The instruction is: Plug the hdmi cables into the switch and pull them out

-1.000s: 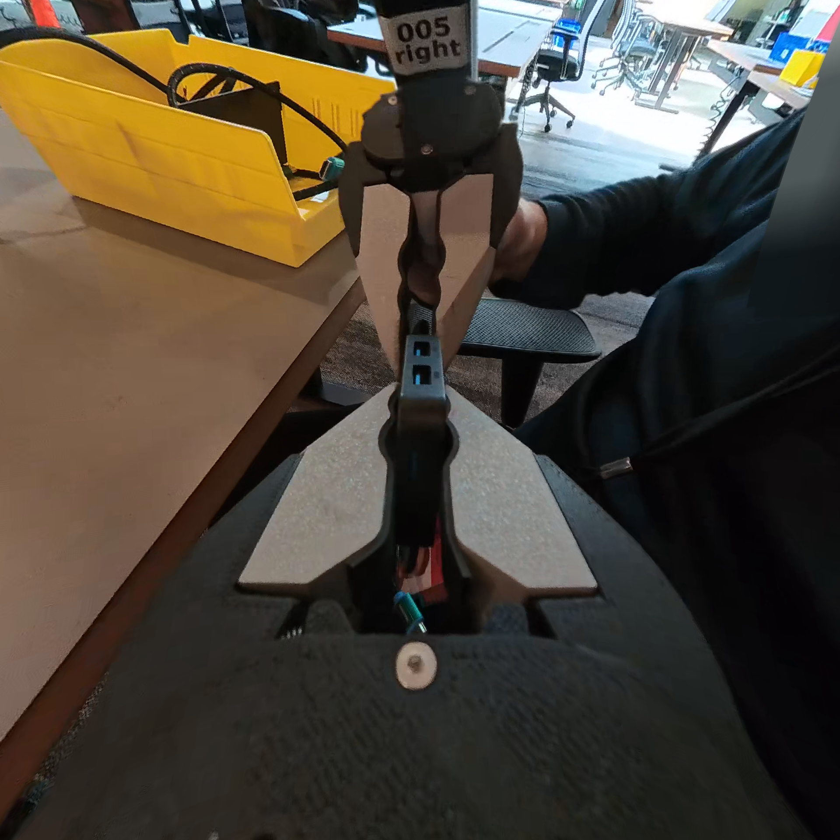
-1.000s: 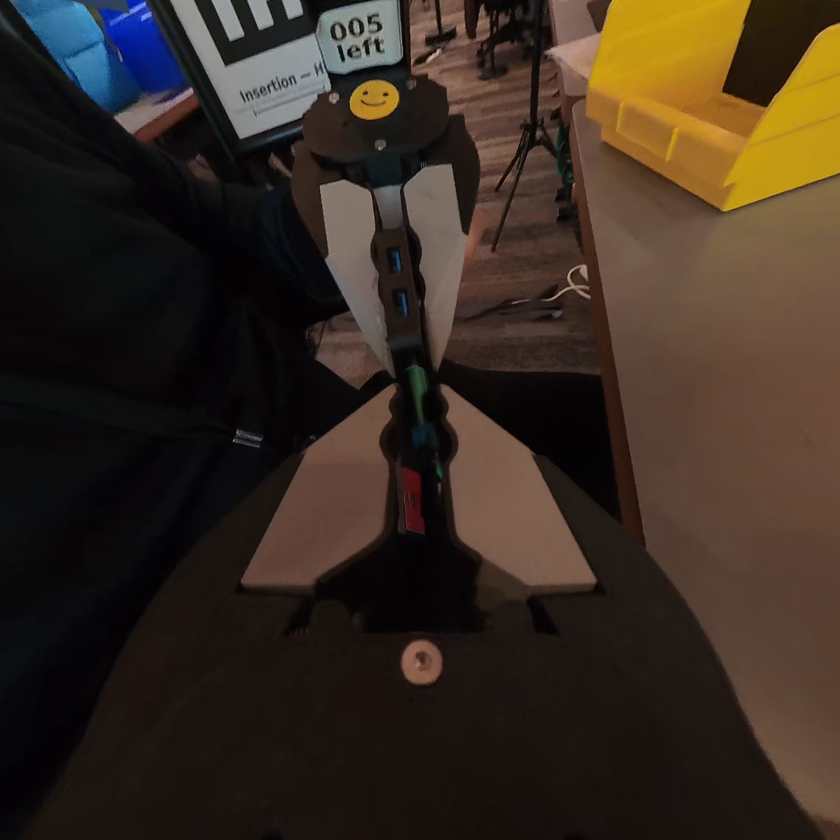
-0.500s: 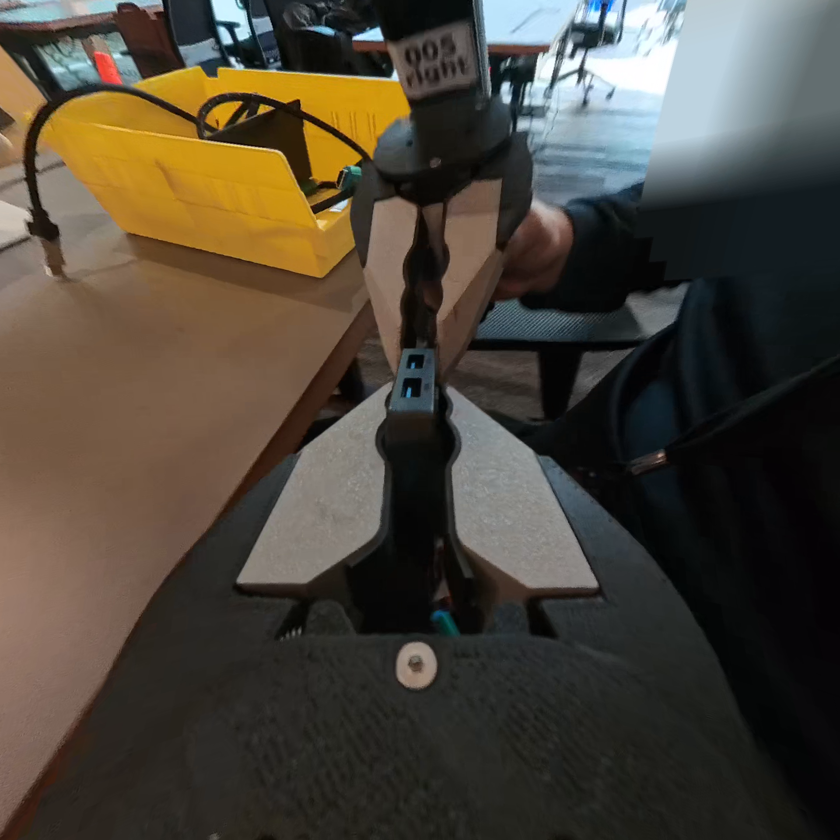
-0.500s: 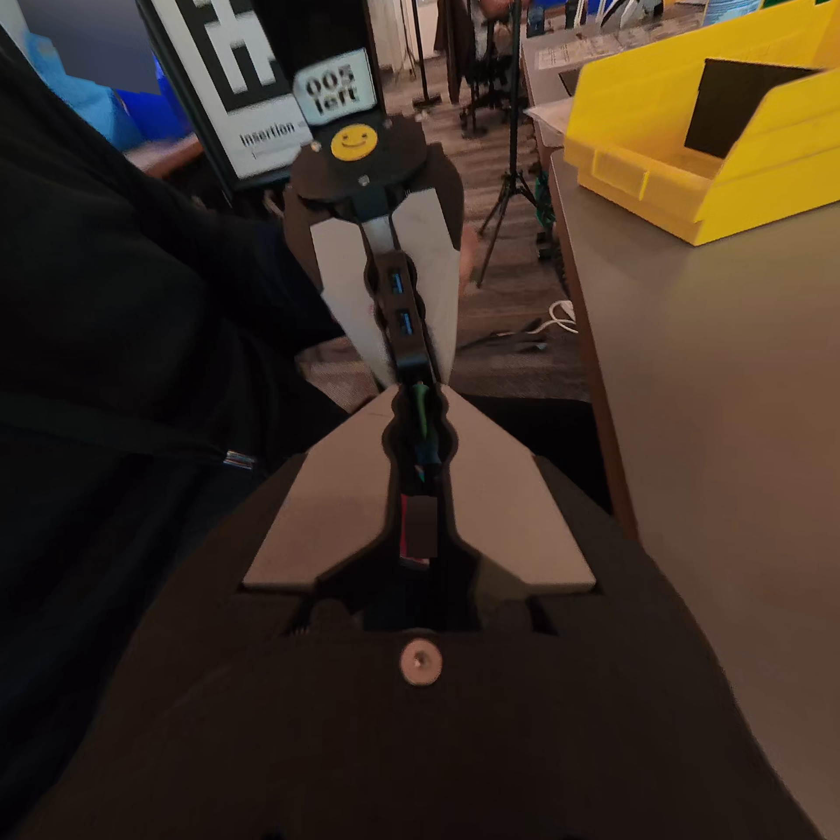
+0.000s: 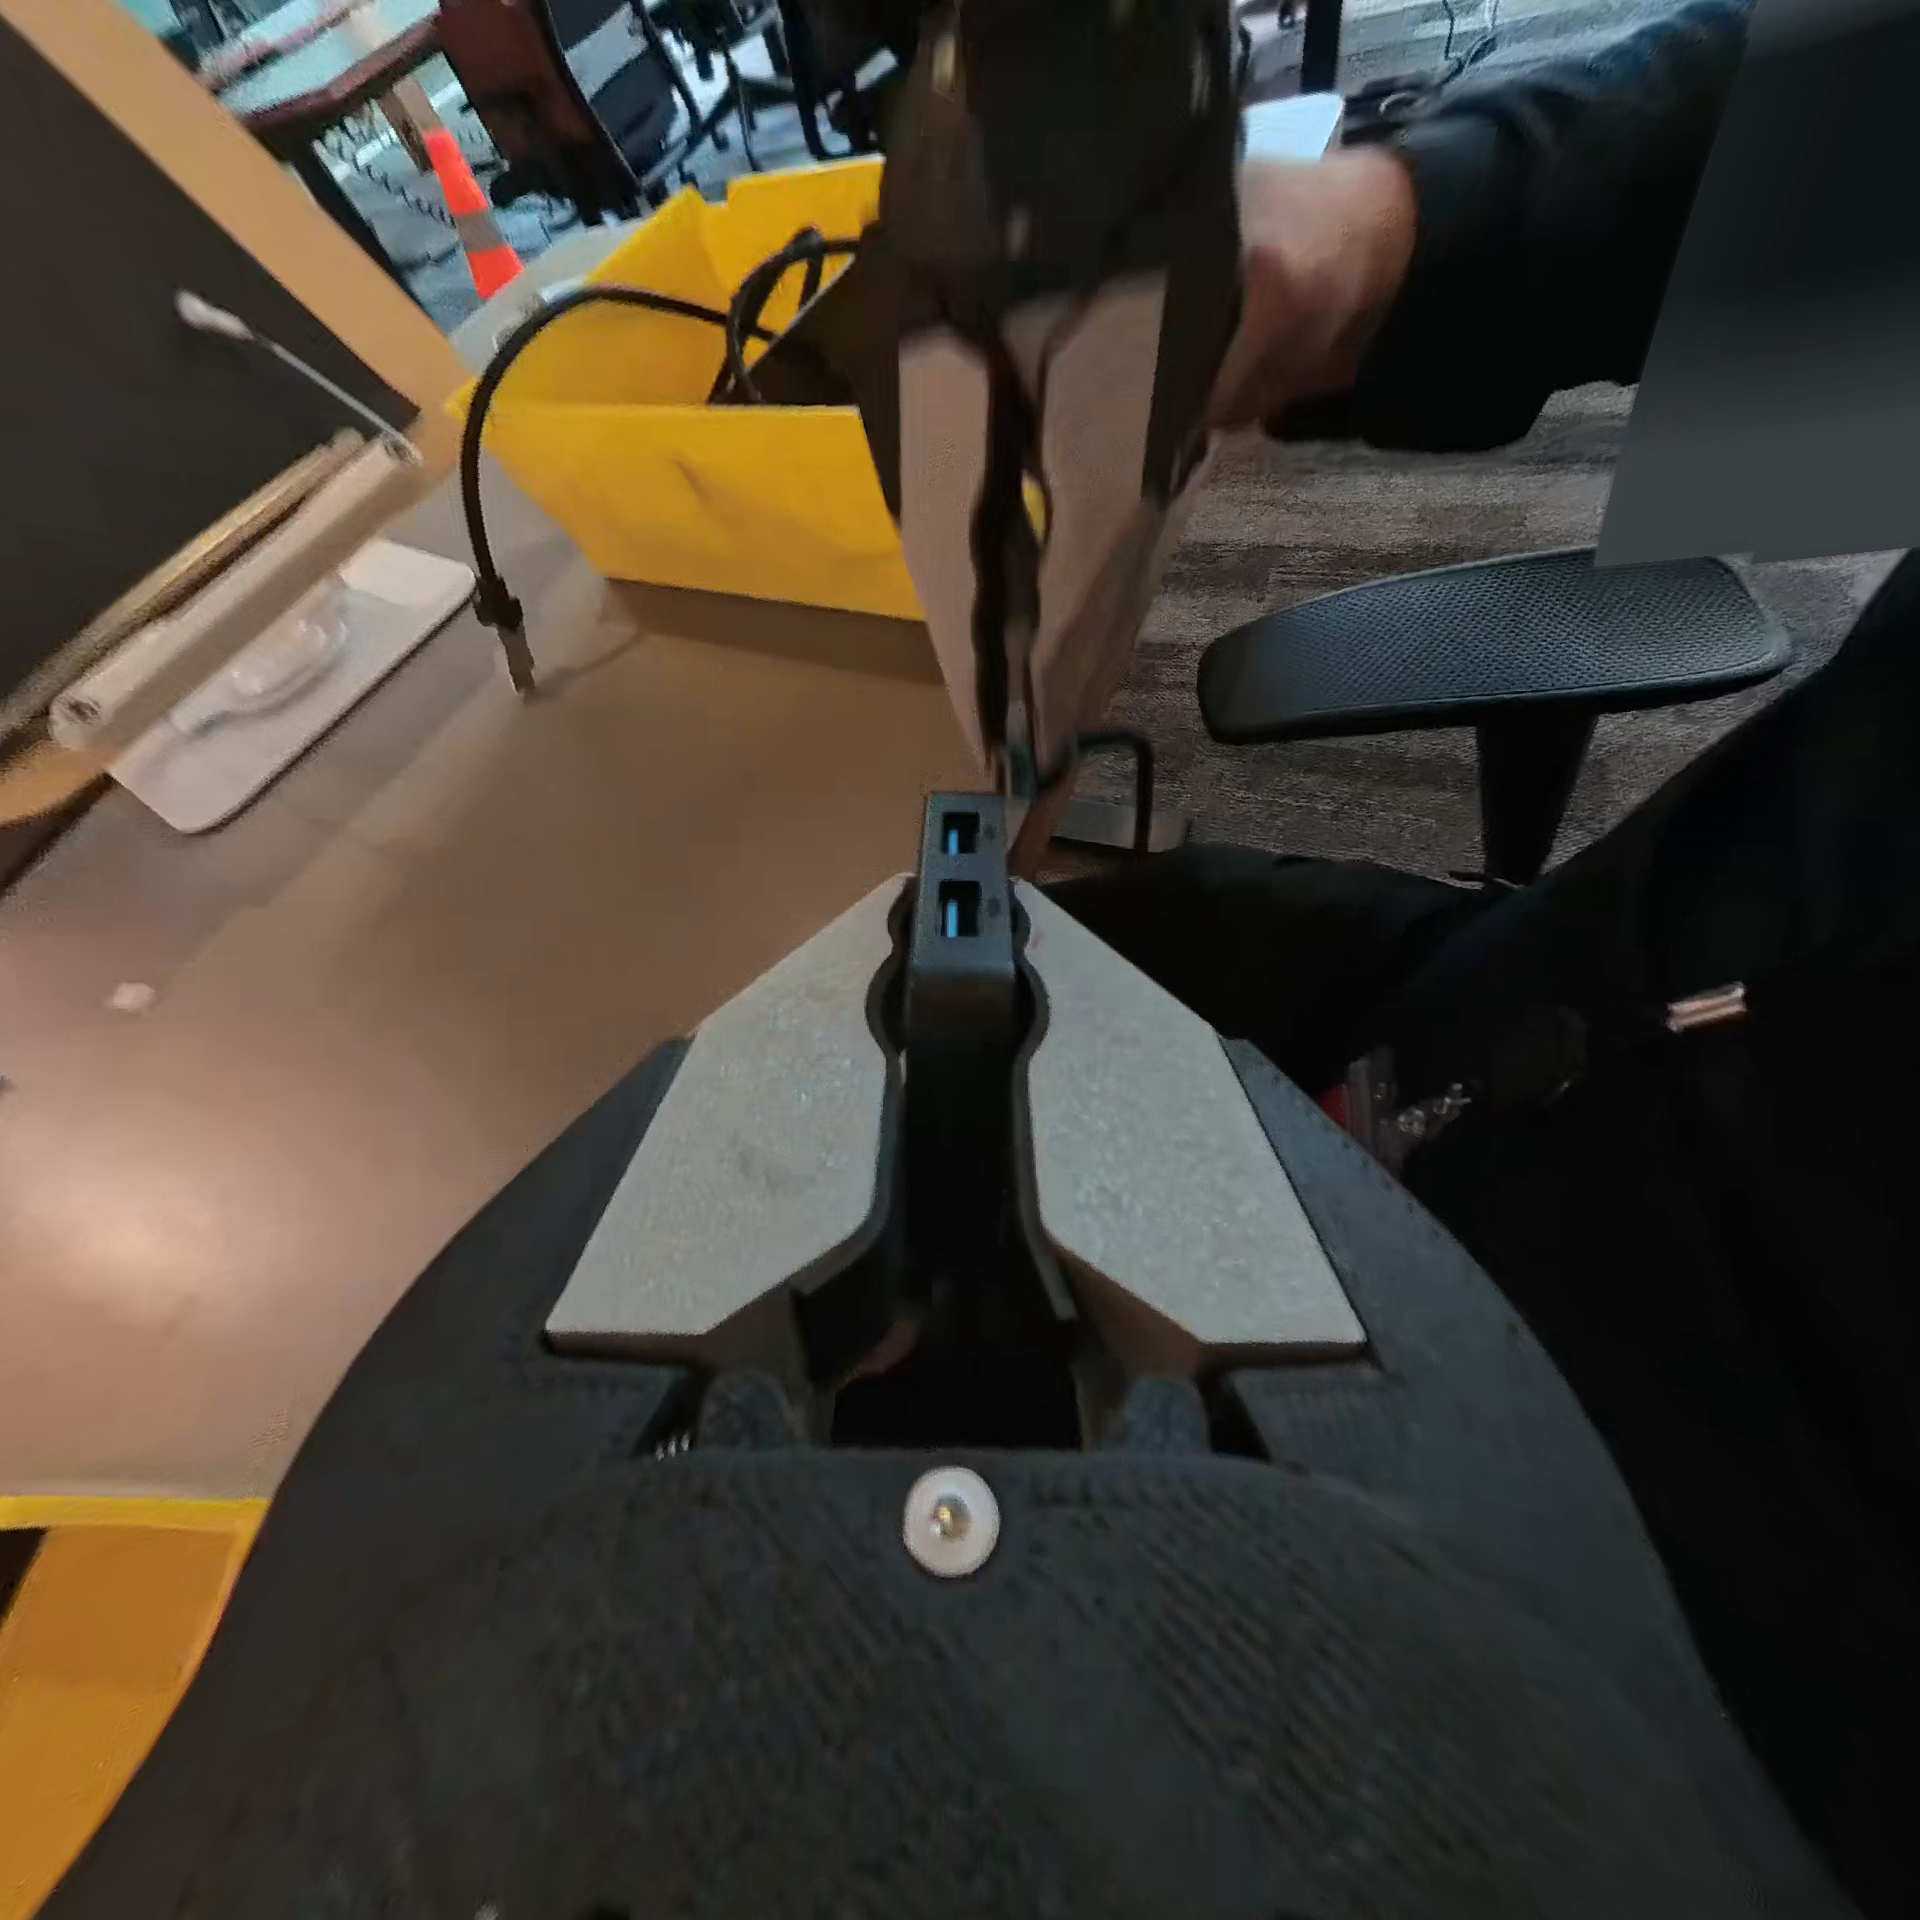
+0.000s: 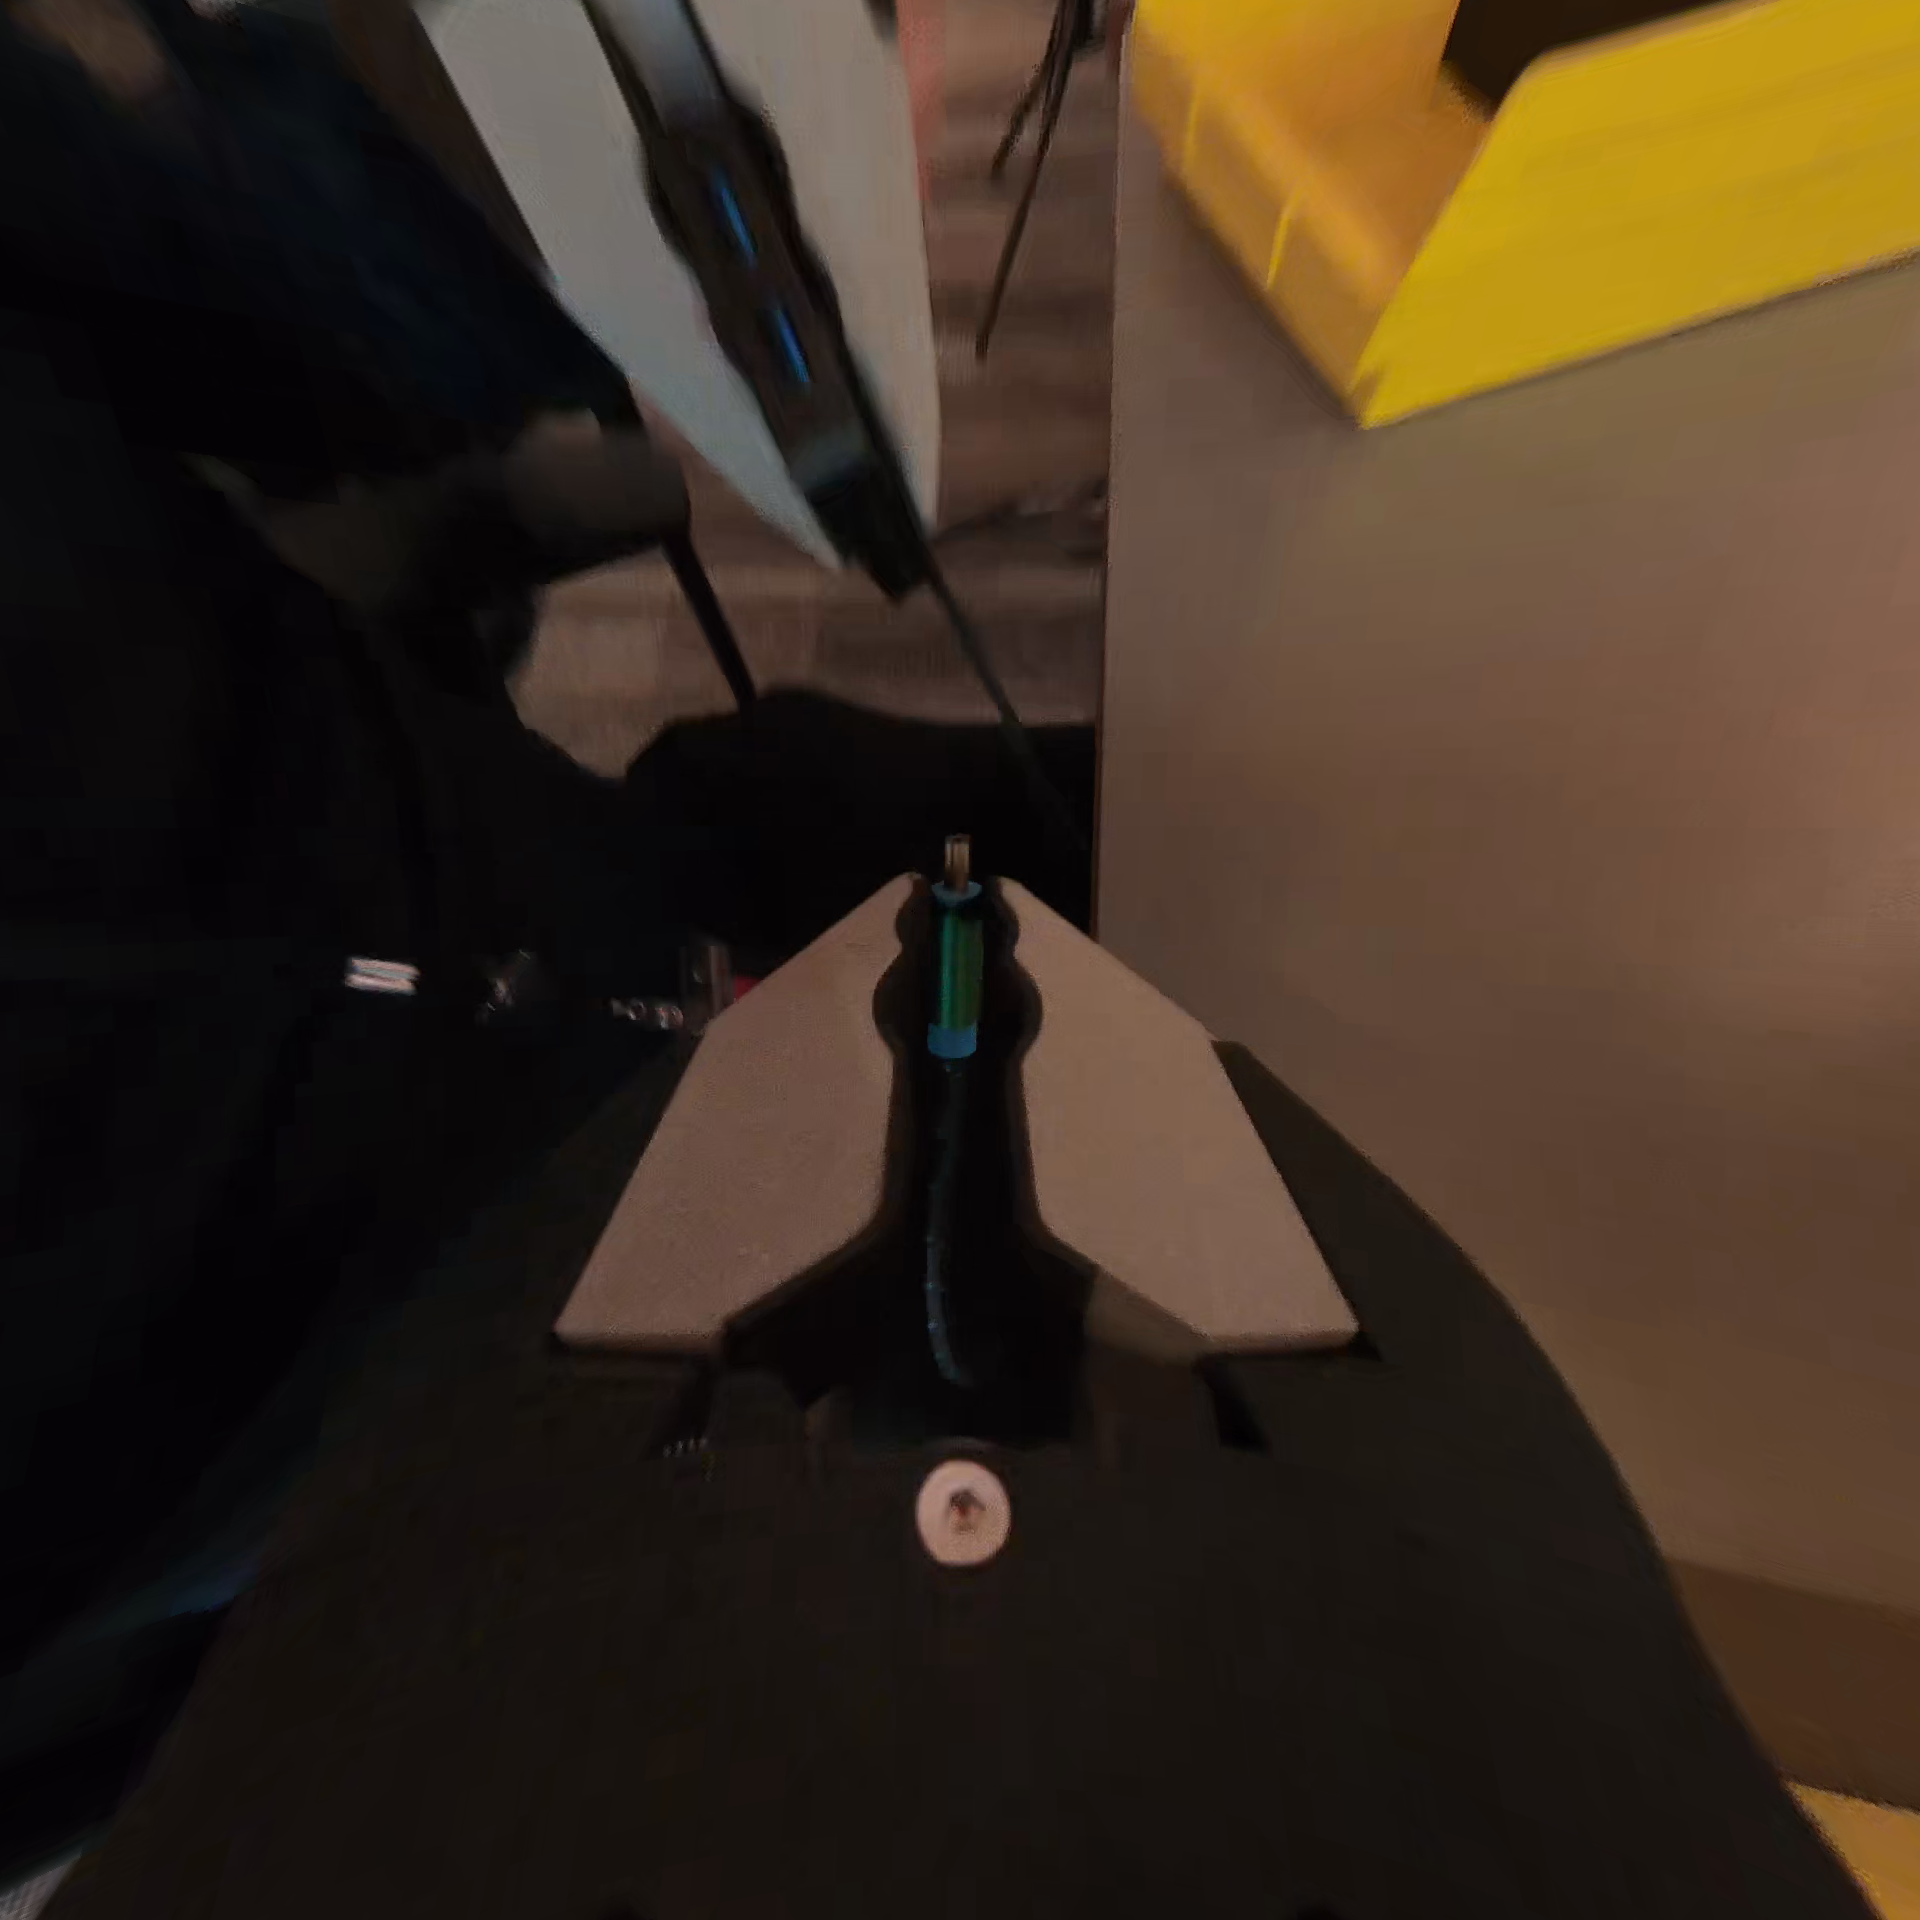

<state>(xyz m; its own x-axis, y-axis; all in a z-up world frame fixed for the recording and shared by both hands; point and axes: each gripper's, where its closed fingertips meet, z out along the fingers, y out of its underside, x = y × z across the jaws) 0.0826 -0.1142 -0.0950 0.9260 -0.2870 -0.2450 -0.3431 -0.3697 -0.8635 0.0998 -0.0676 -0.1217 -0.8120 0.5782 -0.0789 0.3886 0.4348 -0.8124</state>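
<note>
Our left gripper (image 5: 961,894) pinched the black switch (image 5: 961,935) — blue ports up. Just beyond the switch, our right gripper (image 6: 958,883) clamped the green HDMI plug (image 6: 954,966) — unplugged, beside the yellow bin (image 5: 707,488).

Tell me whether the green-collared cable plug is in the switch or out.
Out. The plug, pinched in the right tongs, shows its bare metal tip, apart from the switch held by the left tongs.

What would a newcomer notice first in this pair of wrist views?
The two grippers facing each other over the person's lap, beside the table edge. The left gripper is clamped on a black switch with two blue ports; the right gripper grips a green plug, its metal tip bare and apart from the switch. Behind them, a yellow bin with black cables sits on the table.
</note>
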